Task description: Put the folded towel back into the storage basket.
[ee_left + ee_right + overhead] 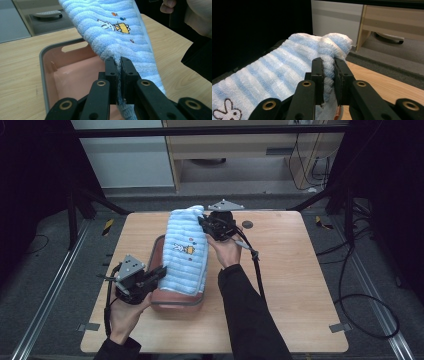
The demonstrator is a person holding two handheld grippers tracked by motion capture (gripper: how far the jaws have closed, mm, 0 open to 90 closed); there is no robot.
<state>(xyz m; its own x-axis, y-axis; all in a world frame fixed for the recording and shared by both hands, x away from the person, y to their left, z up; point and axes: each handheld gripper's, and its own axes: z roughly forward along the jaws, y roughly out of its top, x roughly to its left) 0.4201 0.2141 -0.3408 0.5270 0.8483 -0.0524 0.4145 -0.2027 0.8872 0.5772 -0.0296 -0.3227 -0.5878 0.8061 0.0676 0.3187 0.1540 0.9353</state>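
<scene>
black fingers (111, 72), brass rivets, black sleeve (250, 310)

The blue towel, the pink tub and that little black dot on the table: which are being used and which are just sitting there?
Being used:
blue striped towel, pinched at both ends by the left gripper and the right gripper
pink tub, right under the towel

Just sitting there:
small dark round thing on the table

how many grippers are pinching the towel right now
2. The left gripper clamps the towel at its near end over the pink bin; the right gripper clamps its far end.
</scene>
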